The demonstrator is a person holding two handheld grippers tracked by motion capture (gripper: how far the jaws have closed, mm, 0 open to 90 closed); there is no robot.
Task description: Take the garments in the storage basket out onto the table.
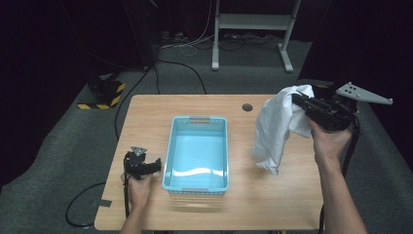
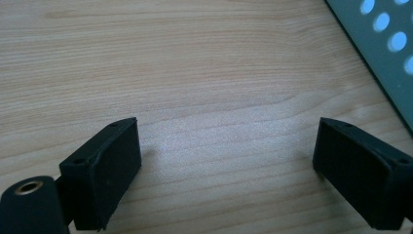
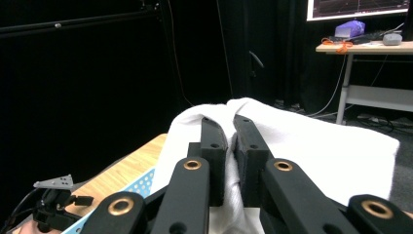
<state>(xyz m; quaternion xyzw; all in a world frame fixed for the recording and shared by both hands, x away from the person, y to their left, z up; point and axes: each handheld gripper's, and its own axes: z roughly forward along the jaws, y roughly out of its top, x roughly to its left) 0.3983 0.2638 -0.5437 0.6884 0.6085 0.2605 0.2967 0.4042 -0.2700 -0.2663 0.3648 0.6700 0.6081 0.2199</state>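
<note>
A white cloth [image 1: 274, 127] hangs above the right half of the wooden table [image 1: 146, 112], its lower end just over the tabletop. My right gripper [image 1: 298, 101] is shut on the cloth's top edge, held up at the right by a hand. In the right gripper view its jaws pinch a fold of the white cloth [image 3: 311, 146] between them. A light blue plastic basket [image 1: 171, 146] with nothing in it sits in the middle of the table. My left gripper [image 1: 157, 165] rests low at the basket's left side; its jaws stand wide apart over bare wood [image 2: 224, 97].
A round cable hole [image 1: 247, 107] sits near the table's far edge. Beyond the table stand a grey frame [image 1: 251, 22] and loose cables on carpet. A yellow-black striped block [image 1: 103, 95] lies on the floor at the far left.
</note>
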